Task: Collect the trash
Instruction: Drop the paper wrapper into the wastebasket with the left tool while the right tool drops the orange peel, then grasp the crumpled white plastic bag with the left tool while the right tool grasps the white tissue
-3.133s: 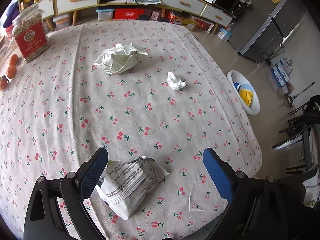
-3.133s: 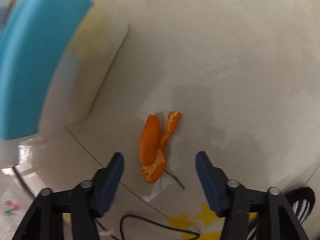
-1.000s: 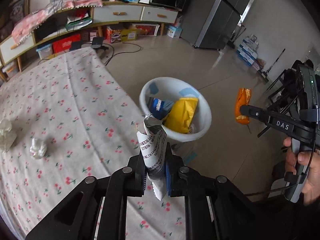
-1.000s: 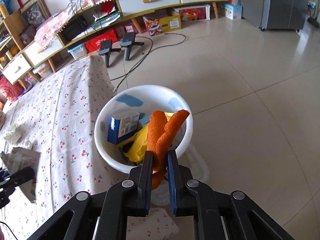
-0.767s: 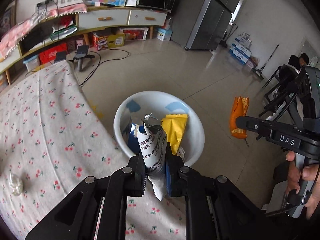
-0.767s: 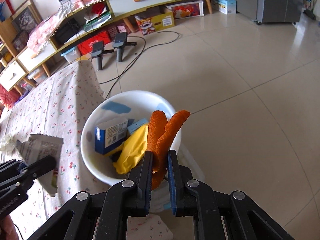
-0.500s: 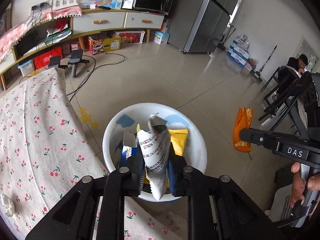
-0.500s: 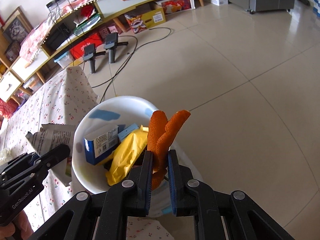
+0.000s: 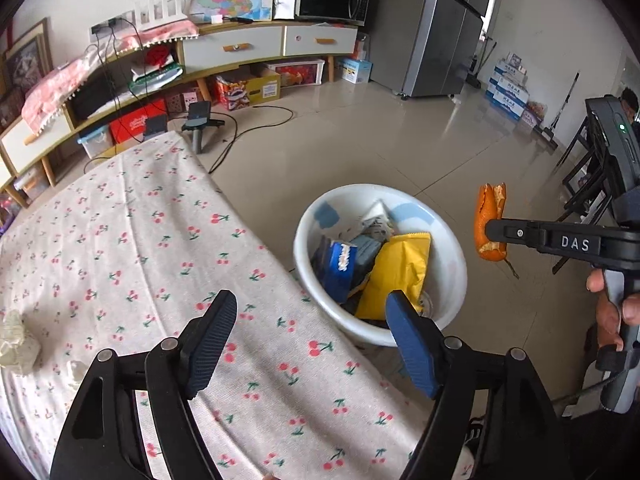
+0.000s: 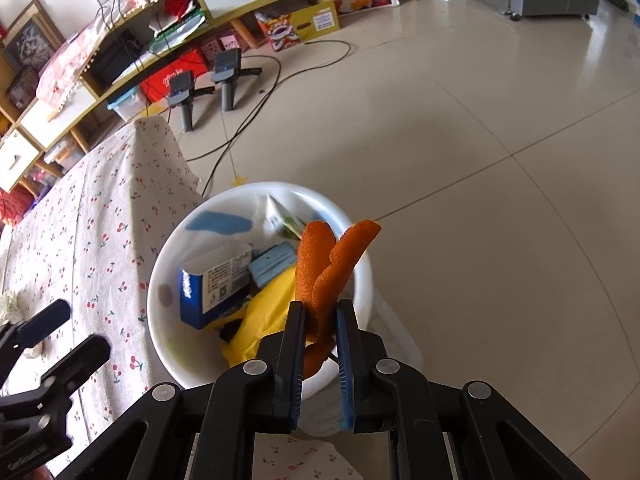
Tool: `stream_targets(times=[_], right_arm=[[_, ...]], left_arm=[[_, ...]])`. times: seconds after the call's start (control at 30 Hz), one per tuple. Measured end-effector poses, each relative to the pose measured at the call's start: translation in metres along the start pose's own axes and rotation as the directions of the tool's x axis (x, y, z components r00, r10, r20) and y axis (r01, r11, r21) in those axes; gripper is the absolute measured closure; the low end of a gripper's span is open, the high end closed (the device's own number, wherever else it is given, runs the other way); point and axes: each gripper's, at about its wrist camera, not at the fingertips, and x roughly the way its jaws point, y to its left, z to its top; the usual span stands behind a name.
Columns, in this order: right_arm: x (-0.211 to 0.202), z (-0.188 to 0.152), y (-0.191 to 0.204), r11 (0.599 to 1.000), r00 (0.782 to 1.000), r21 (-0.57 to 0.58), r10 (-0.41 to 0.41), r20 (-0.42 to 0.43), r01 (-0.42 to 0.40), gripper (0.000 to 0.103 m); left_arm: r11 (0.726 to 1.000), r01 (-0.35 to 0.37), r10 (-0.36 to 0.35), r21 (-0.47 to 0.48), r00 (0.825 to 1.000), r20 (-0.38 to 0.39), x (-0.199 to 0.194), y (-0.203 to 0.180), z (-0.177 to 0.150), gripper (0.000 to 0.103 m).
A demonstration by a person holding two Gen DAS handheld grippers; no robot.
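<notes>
My left gripper hangs over the table's edge beside the white bin. Its jaws are opening and nothing is between them. The grey printed wrapper lies loose in the bin, at its far side, above a blue box and a yellow packet. My right gripper is shut on an orange peel, held over the near rim of the bin. In the left wrist view the peel sits to the right of the bin. The left gripper shows at the lower left of the right wrist view.
The table with a cherry-print cloth borders the bin on the left. On its left end lie a crumpled paper ball and a smaller wad. Cables and two small stands are on the tiled floor. Dark chairs stand at the right.
The left jaws have opened and the wrapper has dropped out of them into the bin. The right gripper, still holding the peel, has moved closer over the bin.
</notes>
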Motion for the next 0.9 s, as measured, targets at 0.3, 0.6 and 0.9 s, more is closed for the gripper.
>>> stream_targets(times=[0.3,0.6,0.9], right_arm=[[0.016,0.005,0.036,0.999,1.000,-0.030,-0.017,-0.024,0.016,0.087],[0.016,0.006,0.081,0.994,0.997,-0.092,-0.068,-0.036,0.064,0.016],[0.022,0.001,0.127,0.989,0.997,-0.146,-0.033,-0.073,0.022,0.016]], left_arm=[[0.996,-0.086,0.086,-0.012,0.996,0.000,-0.038,0.043,-0.024,0.016],[0.986,-0.147,0.141,-0.081,0.988,-0.068,-0.062,0.092,-0.047,0.006],[0.963,-0.221,0.199,-0.153,0.969,-0.146,-0.075,0.156,-0.059,0.006]])
